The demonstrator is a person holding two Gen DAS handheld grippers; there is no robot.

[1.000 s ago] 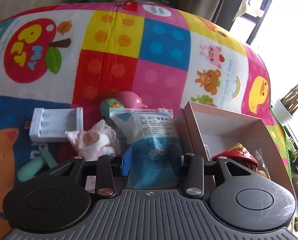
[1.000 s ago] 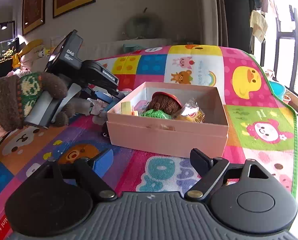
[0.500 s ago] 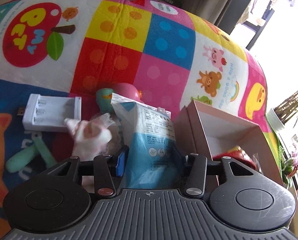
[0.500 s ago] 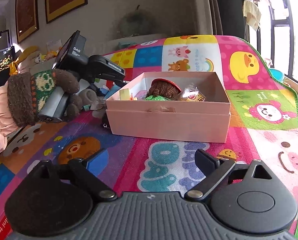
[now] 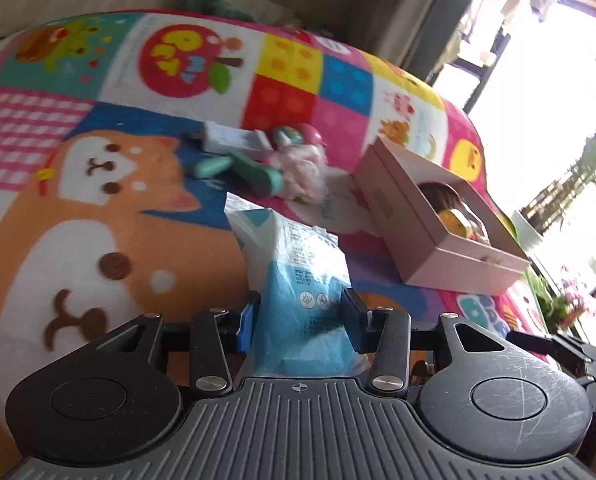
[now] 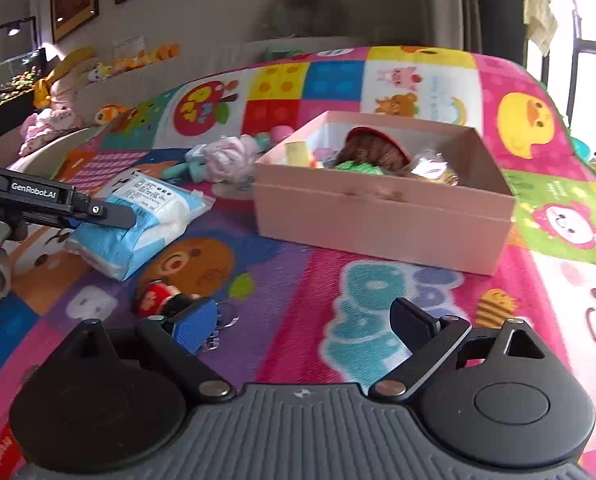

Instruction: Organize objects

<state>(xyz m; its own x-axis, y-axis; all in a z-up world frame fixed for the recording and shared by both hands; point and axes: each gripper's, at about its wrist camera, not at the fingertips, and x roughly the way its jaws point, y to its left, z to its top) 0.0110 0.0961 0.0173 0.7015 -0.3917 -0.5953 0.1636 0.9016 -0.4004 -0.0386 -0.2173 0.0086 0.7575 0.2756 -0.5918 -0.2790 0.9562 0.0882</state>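
Observation:
My left gripper (image 5: 300, 314) is shut on a blue and white plastic packet (image 5: 298, 264) and holds it above the colourful play mat; the packet also shows in the right wrist view (image 6: 137, 220), left of the box. An open pink box (image 6: 378, 216) holds a brown knitted toy (image 6: 372, 152) and other small items; it also shows in the left wrist view (image 5: 422, 224). My right gripper (image 6: 304, 326) is open and empty, low over the mat in front of the box.
A pink fluffy toy (image 5: 302, 170), a green tool (image 5: 253, 170), a white battery charger (image 5: 233, 140) and a pink-green toy (image 5: 298, 134) lie beyond the packet. A small red-capped figure (image 6: 157, 300) lies by my right gripper's left finger. The mat's edge runs at the right.
My left gripper has pulled back and away from the toy pile with the packet, now left of and in front of the box. My right gripper shifted slightly; the box looks nearer.

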